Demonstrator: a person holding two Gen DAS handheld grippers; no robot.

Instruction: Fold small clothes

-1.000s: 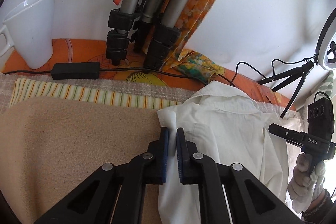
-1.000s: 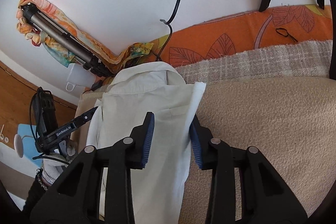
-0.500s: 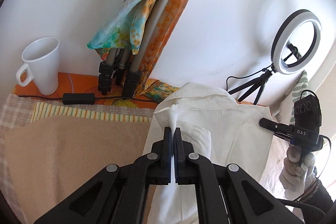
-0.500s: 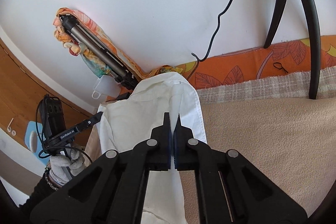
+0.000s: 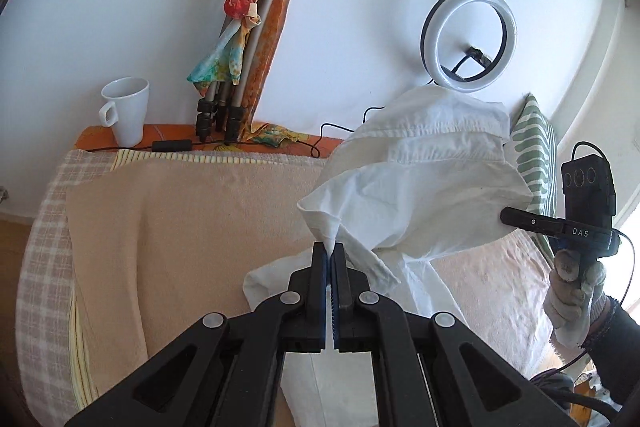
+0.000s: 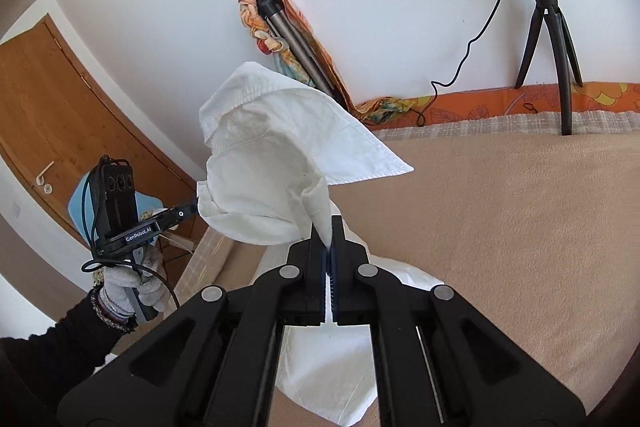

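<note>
Left gripper (image 5: 330,259) clamped on a bunched edge of the white shirt (image 5: 420,187); right gripper (image 6: 328,247) pinching the opposite edge. Upper part of the shirt hangs in the air between them, collar at the top; its lower end trails on the beige blanket (image 5: 180,227) (mug (image 5: 126,111), tripod (image 5: 236,67), ring light (image 5: 468,39) along the back wall).

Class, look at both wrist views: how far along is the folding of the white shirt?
Done: both grippers have pinched the white shirt; the left gripper and right gripper each have jaws shut on cloth. In hand: the collar end hangs lifted above the beige blanket, the lower part trailing on it. Left: no finished fold shows; it must be laid over and flattened.
</note>
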